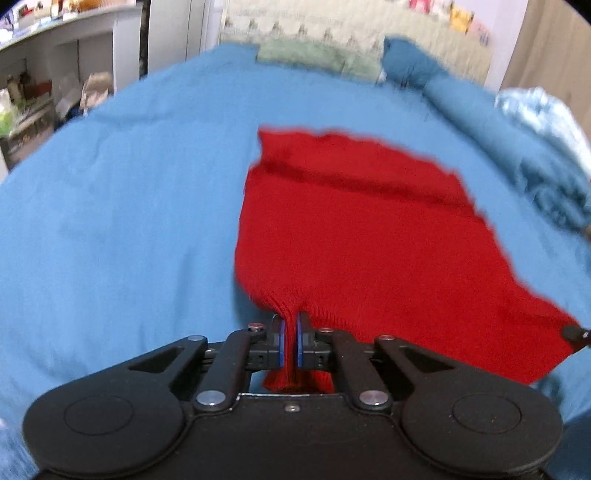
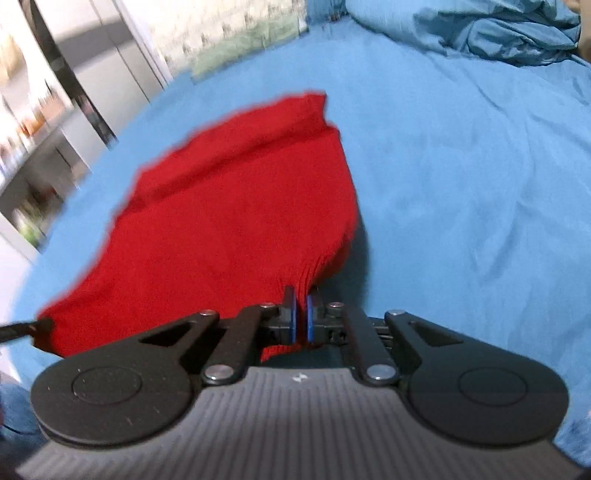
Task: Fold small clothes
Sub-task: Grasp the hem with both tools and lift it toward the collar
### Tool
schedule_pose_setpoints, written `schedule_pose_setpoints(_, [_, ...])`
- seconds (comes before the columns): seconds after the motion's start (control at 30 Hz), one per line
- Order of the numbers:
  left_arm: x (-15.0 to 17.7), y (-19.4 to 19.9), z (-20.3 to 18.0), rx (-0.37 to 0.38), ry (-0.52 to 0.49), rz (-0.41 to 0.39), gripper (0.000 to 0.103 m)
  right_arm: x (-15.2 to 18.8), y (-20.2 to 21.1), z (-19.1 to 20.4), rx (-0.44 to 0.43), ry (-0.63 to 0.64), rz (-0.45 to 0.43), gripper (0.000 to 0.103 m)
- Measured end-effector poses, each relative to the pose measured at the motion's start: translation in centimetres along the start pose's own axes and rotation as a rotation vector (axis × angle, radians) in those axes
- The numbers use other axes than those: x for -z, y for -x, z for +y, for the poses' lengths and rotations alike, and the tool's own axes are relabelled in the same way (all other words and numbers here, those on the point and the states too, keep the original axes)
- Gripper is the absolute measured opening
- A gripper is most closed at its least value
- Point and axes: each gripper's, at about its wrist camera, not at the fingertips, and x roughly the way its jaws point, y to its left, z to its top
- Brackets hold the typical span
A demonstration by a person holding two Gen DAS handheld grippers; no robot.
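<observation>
A red knitted garment (image 1: 354,221) lies spread on a blue bedsheet (image 1: 129,203). My left gripper (image 1: 290,325) is shut on its near left corner, with the knit bunched between the blue pads. My right gripper (image 2: 301,306) is shut on the near right corner of the same red garment (image 2: 229,221). The held near edge is lifted off the sheet; the far part rests on the bed. The right gripper's tip shows at the right edge of the left wrist view (image 1: 574,334), and the left gripper's tip shows at the left edge of the right wrist view (image 2: 22,330).
A crumpled blue blanket (image 2: 509,33) lies at the far right of the bed, with a light blue cloth (image 1: 546,147) beside it. A green pillow (image 1: 317,55) sits at the head. Shelves with clutter (image 1: 44,92) stand to the left.
</observation>
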Motion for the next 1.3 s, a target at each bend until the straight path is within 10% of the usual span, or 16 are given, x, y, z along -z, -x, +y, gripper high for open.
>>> schedule_pose_setpoints(0.3, [-15.9, -2.9, -0.2, 0.077, 0.13, -0.23, 0.006, -16.5, -1.2, 2.7, -0.157, -0.026, -0.204, 0.02])
schedule_pose_setpoints(0.53, [-24.9, -16.7, 1.7, 0.005, 0.231, -0.213, 0.006, -29.0, -14.9, 3.2, -0.12, -0.042, -0.191, 0.02])
schedule_pose_setpoints(0.97, [-25.9, -32.0, 3.2, -0.072, 0.256, -0.129, 0.009, -30.2, -33.7, -1.3, -0.037, -0.108, -0.126, 0.021])
schedule_pose_setpoints(1.07, [-25.9, -31.6, 3.7, -0.062, 0.28, -0.149, 0.043, -29.9, -34.2, -1.0, -0.017, -0.082, -0.138, 0.038])
schedule_pose_setpoints(1.13, [-26.1, -30.7, 2.9, -0.054, 0.239, -0.185, 0.054, -29.4, -33.0, -1.0, -0.028, -0.079, -0.175, 0.077])
schedule_pose_setpoints(1.3, [-23.9, -26.5, 0.5, -0.021, 0.025, -0.272, 0.07, -26.9, -29.5, 0.1, -0.073, 0.026, -0.258, 0.083])
